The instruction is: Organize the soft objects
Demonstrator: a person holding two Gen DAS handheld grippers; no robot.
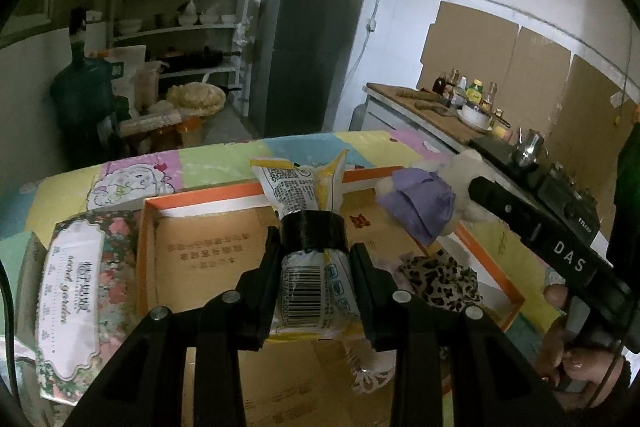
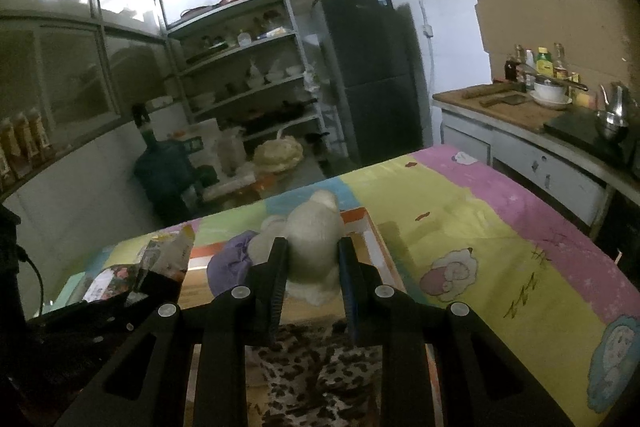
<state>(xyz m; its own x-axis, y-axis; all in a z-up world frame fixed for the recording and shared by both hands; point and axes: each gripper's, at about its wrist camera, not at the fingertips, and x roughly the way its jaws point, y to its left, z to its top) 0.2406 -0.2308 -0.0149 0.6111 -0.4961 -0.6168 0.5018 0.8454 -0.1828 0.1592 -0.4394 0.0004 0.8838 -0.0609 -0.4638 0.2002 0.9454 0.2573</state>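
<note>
- Left gripper (image 1: 314, 267): you have it closed on a yellow-and-white packet (image 1: 308, 227), clamped across the packet's middle where a black band wraps it. The packet's long axis runs straight out along the fingers, barcode end toward the camera, crimped end toward the far wall of the orange-rimmed box (image 1: 142, 227).
- Right gripper (image 2: 310, 281): you have it closed narrowly on a cream plush toy (image 2: 316, 231), pads against its flanks. The toy stands roughly upright between the fingers, its purple garment (image 2: 230, 263) hanging to the left.
- Position of both loads: each is held above the box, which sits on the patchwork-covered tabletop (image 2: 480, 235). The packet hangs over the box's middle; the toy hangs over its far right corner.
- Deciding relation: the box floor lies directly below both grippers, so the coming move is judged a downward placement, not a sideways carry.
- Already in the box: a leopard-print cloth (image 1: 440, 283) at the near right, directly beneath the right gripper.
- Outside the box: a floral tissue pack (image 1: 76, 291) lies just beside its left wall.
- Risk, as judged: the two loads hang close together; lower them one after the other.
</note>
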